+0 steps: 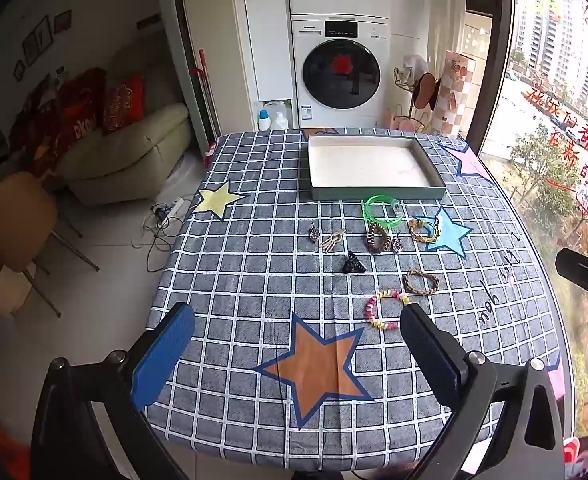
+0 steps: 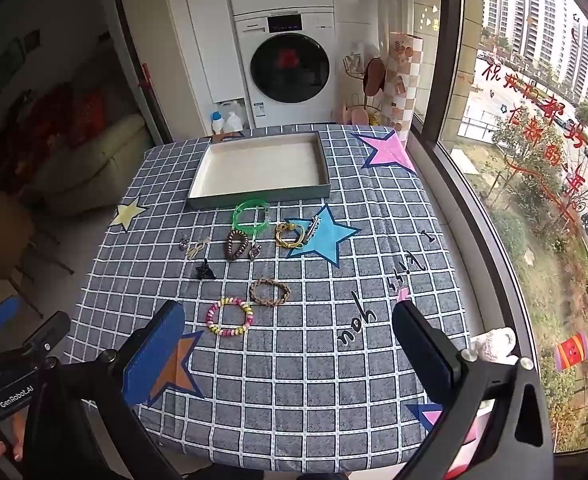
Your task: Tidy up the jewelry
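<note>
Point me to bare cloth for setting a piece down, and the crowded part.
Free: the tray interior; cloth around the orange star; right side by the black lettering. Crowded: the strip from the green bangle to the pastel bead bracelet.

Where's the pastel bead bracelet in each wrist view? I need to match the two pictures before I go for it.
Left wrist: pastel bead bracelet right of centre, beside the right finger's tip.
Right wrist: it lies left of centre, beside the left finger's tip.
Shared landmark: the braided brown bracelet just beyond it.
</note>
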The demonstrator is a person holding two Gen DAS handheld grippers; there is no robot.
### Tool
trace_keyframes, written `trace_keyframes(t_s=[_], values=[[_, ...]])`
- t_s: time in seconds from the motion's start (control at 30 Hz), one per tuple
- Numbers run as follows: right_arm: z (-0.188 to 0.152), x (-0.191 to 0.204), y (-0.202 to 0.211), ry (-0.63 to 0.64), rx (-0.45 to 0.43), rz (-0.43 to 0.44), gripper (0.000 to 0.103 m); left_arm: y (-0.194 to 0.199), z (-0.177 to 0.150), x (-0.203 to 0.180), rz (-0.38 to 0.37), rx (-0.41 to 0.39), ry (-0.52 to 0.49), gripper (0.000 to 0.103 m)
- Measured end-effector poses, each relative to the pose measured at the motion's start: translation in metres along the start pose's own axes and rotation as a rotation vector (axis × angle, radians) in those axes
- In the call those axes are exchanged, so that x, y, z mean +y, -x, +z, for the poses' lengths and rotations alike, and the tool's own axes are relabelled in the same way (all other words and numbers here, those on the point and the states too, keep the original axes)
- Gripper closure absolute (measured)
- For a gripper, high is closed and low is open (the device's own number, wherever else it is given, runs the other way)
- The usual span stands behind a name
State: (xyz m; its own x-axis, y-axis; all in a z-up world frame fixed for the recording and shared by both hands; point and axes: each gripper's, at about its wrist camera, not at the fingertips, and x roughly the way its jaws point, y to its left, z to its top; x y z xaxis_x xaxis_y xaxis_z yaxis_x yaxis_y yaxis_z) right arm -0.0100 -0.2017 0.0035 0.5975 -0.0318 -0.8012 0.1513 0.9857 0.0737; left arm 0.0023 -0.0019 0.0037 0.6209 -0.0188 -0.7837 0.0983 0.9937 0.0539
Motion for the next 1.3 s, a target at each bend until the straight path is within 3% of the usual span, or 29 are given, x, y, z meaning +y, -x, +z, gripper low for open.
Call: trace_keyframes(t_s=[1.3], values=[[-0.0015,0.0043,0.0014,-0.001,-0.002,0.004,0.0,0.0,-0.0005,0.0033,0.005,0.003,0.005,0.0]])
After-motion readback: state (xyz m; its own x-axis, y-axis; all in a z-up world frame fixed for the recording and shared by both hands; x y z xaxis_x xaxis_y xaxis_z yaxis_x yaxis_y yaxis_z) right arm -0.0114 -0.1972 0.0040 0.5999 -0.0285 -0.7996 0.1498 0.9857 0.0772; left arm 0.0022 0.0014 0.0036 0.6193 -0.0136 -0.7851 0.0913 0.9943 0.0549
